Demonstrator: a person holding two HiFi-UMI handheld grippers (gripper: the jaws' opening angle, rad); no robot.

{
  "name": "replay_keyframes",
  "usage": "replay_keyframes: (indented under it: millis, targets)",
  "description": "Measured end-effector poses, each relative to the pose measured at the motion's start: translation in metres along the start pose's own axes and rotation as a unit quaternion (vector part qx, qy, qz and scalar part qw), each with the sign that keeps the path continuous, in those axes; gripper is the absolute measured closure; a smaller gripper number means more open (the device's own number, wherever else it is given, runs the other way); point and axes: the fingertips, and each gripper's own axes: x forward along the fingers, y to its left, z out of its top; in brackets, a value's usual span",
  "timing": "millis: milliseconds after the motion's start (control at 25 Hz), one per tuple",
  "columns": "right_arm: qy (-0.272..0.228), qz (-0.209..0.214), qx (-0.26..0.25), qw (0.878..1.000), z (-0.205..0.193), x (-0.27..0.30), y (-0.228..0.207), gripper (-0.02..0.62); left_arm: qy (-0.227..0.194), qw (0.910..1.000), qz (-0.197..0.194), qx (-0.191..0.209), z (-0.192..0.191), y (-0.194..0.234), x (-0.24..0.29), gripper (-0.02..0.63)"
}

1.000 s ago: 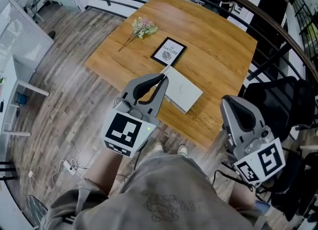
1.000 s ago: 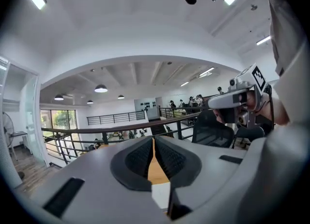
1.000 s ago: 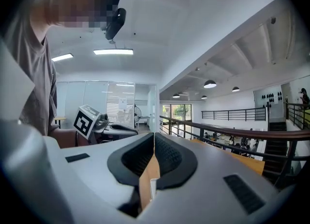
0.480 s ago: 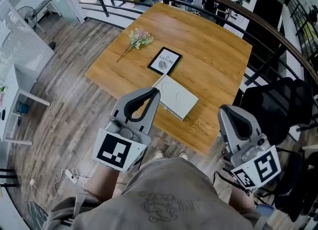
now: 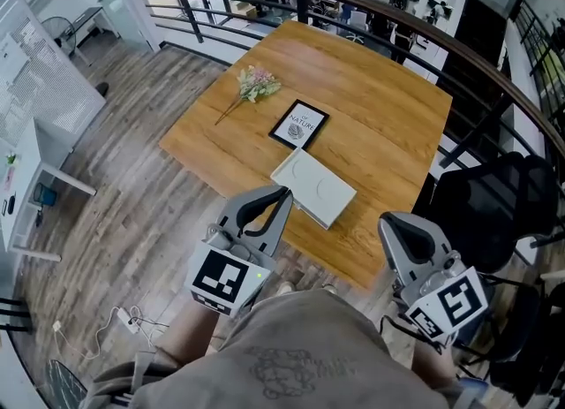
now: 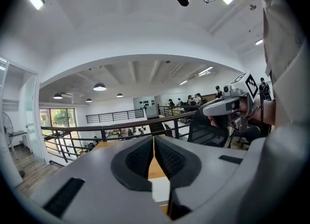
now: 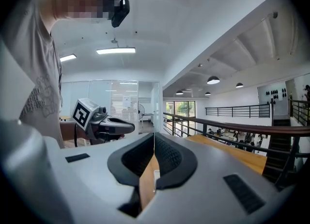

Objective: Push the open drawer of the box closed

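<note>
Box (image 5: 314, 189) seemingly closed | left claw (image 5: 282, 195) pressed together, empty | right claw (image 5: 394, 226) pressed together, empty

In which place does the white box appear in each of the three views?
Head view: the box lies at centre, on the near part of the table.
Left gripper view: probably the white patch low at centre, behind the jaws.
Right gripper view: probably the thin white strip low at centre, behind the jaws.
Shared landmark: the dark railing past the table.
</note>
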Motion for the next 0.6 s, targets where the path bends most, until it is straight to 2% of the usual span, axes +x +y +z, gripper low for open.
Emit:
replay_keyframes:
  millis: [600]
  targets:
    - [-0.013, -0.018, -0.007, 1.000, 0.009, -0.022, -0.012, 0.561, -0.009, 0.9999, 0.008, 0.006, 0.010, -0.011, -0.002, 0.581]
